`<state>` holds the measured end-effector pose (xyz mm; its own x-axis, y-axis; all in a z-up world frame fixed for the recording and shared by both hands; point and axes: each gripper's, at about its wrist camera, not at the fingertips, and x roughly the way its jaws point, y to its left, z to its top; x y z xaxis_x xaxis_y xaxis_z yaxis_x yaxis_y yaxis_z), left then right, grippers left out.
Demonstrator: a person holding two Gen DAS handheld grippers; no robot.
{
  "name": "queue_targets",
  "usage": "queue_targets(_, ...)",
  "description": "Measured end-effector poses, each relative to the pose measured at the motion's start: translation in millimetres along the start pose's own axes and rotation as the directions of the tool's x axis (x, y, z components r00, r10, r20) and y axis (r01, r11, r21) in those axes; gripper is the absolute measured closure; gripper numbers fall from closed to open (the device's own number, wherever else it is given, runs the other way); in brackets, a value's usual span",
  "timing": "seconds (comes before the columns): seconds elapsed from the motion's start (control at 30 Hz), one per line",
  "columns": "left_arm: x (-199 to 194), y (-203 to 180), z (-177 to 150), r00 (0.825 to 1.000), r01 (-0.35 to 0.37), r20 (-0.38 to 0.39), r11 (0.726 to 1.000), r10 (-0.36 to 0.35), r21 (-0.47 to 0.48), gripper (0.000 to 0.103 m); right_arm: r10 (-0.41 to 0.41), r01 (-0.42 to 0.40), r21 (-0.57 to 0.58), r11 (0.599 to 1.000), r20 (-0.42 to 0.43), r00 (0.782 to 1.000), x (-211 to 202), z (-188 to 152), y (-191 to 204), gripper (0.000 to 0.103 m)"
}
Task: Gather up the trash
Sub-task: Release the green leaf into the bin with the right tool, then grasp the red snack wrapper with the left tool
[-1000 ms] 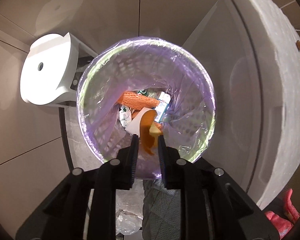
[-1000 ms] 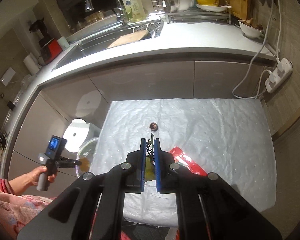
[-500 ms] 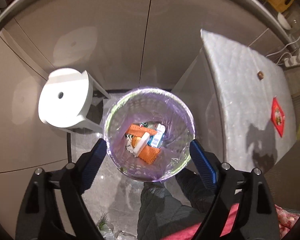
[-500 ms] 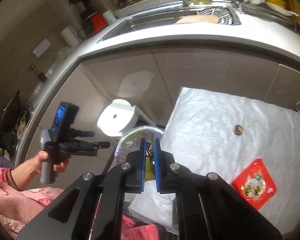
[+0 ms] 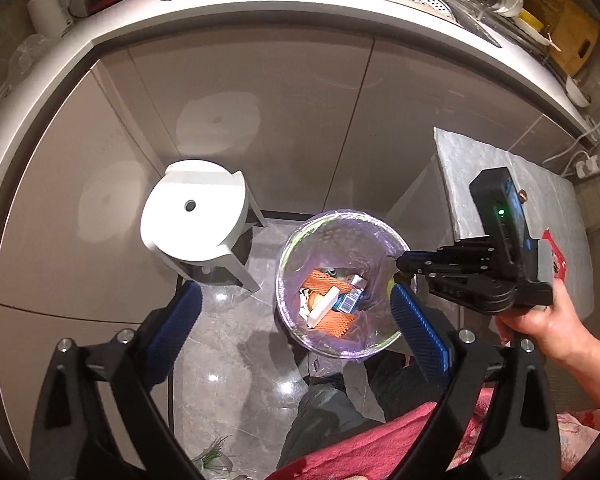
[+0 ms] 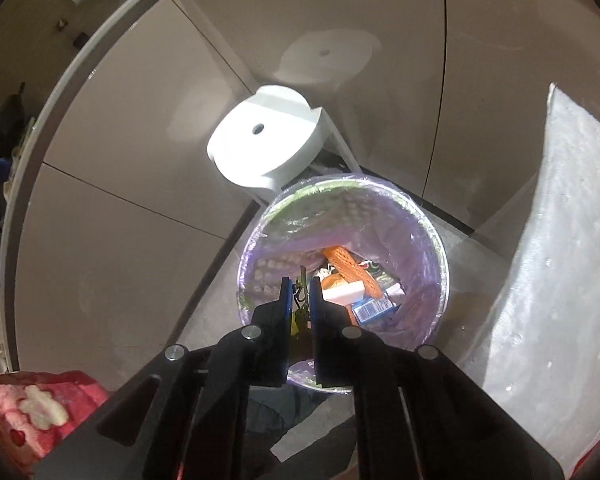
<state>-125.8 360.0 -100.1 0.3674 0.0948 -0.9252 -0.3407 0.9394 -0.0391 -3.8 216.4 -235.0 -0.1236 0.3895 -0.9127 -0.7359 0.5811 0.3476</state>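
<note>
A purple-lined bin [image 5: 285,264] stands on the floor, holding an orange net [image 5: 320,280], a white piece and a blue box [image 5: 348,300]. My left gripper [image 5: 296,296] hangs high above it, its jaws opening wide with nothing between them. My right gripper [image 5: 398,270], in a person's hand, reaches over the bin's right rim. In the right wrist view the right gripper [image 6: 300,284] points down into the bin [image 6: 442,276]. Its jaws are just beginning to open, and a thin green scrap [image 6: 301,280] is still pinched between the pads.
A white round stool [image 5: 196,216] stands left of the bin against grey cabinet doors. The white-covered table [image 5: 480,168] is at the right, with a red packet [image 5: 556,256] and a small brown bit [image 5: 523,193] on it. A person's legs are below the bin.
My left gripper let an orange peel fall into the bin, opened wide and rose. My right gripper carried the green scrap from above the table to over the bin.
</note>
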Motion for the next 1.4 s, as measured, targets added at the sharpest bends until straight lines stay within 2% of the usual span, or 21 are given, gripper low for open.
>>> queue_targets(0.03, -2, 3, -4, 1.000, -0.003, 0.003, 1.000, 0.003, -0.006, 0.012, -0.003, 0.003, 0.001, 1.000, -0.021, 1.000, 8, 1, -1, 0.085)
queue_targets(0.1, -4, 5, -6, 1.000, -0.014, 0.005, 1.000, 0.014, -0.008, 0.012, -0.018, 0.018, 0.005, 1.000, -0.035, 0.999, 17, 1, -3, 0.052)
queue_targets(0.2, -4, 6, -9, 0.999, -0.035, 0.002, 0.999, 0.035, 0.003, 0.012, -0.007, 0.008, 0.028, 1.000, -0.016, 1.000, 11, 2, -8, 0.032)
queue_targets(0.27, -3, 5, -8, 0.999, -0.032, -0.002, 0.999, 0.032, 0.010, 0.012, 0.018, -0.020, 0.054, 0.998, 0.023, 1.000, -3, 1, -13, 0.025)
queue_targets(0.33, 0, 0, -4, 1.000, -0.024, -0.005, 0.999, 0.024, 0.023, 0.012, 0.052, -0.058, 0.088, 0.994, 0.072, 0.996, -23, 0, -20, 0.022)
queue_targets(0.43, 4, -19, 1, 1.000, -0.004, -0.006, 0.997, 0.004, 0.074, 0.012, 0.083, -0.110, 0.151, 0.982, 0.175, 0.981, -70, -15, -37, 0.017)
queue_targets(0.5, 6, -39, 5, 1.000, 0.027, -0.011, 0.992, -0.026, 0.121, 0.012, 0.050, -0.099, 0.185, 0.978, 0.252, 0.966, -111, -32, -51, 0.008)
queue_targets(0.57, 9, -65, 9, 0.998, 0.065, -0.018, 0.981, -0.063, 0.183, 0.012, -0.023, -0.056, 0.228, 0.972, 0.326, 0.945, -154, -56, -66, 0.002)
queue_targets(0.67, 16, -120, 14, 0.992, 0.128, -0.040, 0.947, -0.122, 0.296, 0.012, -0.156, 0.021, 0.326, 0.945, 0.393, 0.906, -209, -96, -91, 0.002)
queue_targets(0.73, 21, -159, 17, 0.983, 0.185, -0.070, 0.914, -0.171, 0.361, 0.012, -0.256, 0.080, 0.406, 0.910, 0.399, 0.880, -238, -126, -110, 0.002)
queue_targets(0.83, 28, -217, 19, 0.960, 0.279, -0.118, 0.853, -0.253, 0.440, 0.012, -0.370, 0.142, 0.510, 0.849, 0.379, 0.848, -267, -172, -137, 0.002)
queue_targets(0.97, 48, -286, 19, 0.928, 0.374, -0.193, 0.786, -0.320, 0.492, 0.012, -0.450, 0.146, 0.629, 0.764, 0.355, 0.820, -293, -232, -172, 0.002)
queue_targets(1.03, 65, -319, 20, 0.920, 0.391, -0.227, 0.765, -0.319, 0.512, 0.012, -0.472, 0.135, 0.677, 0.723, 0.342, 0.813, -300, -257, -187, 0.002)
queue_targets(1.2, 106, -382, 12, 0.922, 0.379, -0.291, 0.747, -0.255, 0.546, 0.012, -0.503, 0.100, 0.760, 0.642, 0.318, 0.804, -314, -315, -216, 0.002)
queue_targets(1.4, 138, -440, -4, 0.931, 0.343, -0.318, 0.723, -0.178, 0.600, 0.012, -0.502, 0.068, 0.800, 0.596, 0.305, 0.810, -321, -354, -240, 0.002)
